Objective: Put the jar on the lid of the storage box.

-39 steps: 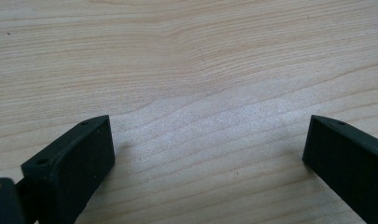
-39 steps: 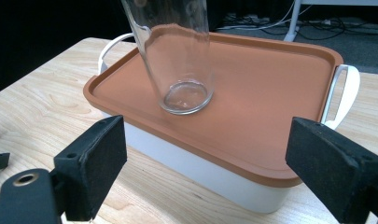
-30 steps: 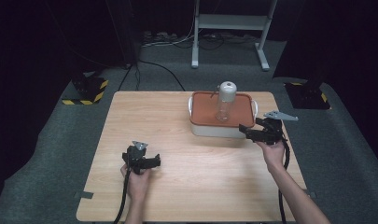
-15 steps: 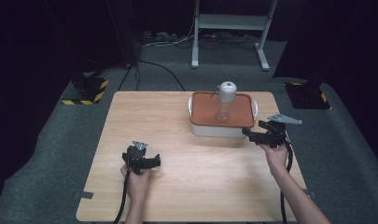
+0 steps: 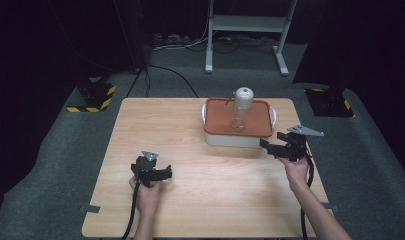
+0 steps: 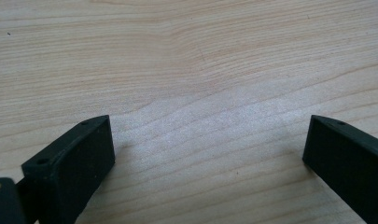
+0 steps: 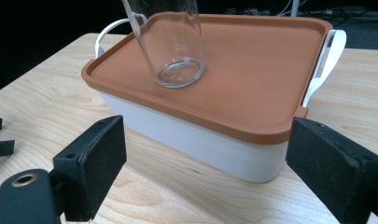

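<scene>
High view: glass bottle [image 5: 240, 111] stands upright on the lidded box [image 5: 230, 137], long axis vertical, pale cap on top, toward the far half of the lid. Box sits on the counter [image 5: 190, 125] right of centre, long side running left-right, white loop handles at both short ends. My right tongs [image 5: 266, 145] hang just off the box's near right corner, pointing left at it, jaws apart, nothing between them. My left tongs [image 5: 166, 174] sit low over bare counter near the front left, well apart from the box, also spread with nothing in them.

Right gripper view: bottle [image 7: 170, 44] is clear, round, thick-based; looks empty, though reflections make that hard to confirm. Lid [image 7: 252, 70] is matte terracotta with a raised rim and rounded corners; box body smooth white. Cap is cut off here.

Left gripper view: pale wood grain of the counter [image 6: 200, 84] between two matte black pads.
</scene>
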Motion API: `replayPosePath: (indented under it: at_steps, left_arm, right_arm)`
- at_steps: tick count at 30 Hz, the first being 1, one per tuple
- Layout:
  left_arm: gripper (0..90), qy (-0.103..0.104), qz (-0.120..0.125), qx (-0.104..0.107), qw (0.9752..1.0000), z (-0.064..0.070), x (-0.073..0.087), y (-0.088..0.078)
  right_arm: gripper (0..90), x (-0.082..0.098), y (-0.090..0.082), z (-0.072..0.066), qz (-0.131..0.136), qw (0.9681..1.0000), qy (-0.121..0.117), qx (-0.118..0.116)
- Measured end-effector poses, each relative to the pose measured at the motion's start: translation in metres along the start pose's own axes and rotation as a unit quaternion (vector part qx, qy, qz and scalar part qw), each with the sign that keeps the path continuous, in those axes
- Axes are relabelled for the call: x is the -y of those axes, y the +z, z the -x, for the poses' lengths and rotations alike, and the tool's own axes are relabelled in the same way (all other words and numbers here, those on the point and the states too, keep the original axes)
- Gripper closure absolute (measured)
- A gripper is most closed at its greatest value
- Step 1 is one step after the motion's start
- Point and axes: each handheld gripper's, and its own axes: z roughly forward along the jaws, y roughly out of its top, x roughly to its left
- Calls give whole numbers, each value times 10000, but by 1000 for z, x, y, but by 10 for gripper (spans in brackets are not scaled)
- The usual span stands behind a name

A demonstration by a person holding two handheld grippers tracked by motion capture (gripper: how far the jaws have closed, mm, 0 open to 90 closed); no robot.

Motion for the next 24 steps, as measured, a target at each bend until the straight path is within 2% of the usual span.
replayPosePath:
  at_steps: [24]
  left_arm:
    - [20, -1, 1, 0, 10000, 0, 0, 0]
  right_arm:
    - [120, 17, 1, 4, -61, 9999, 68, 60]
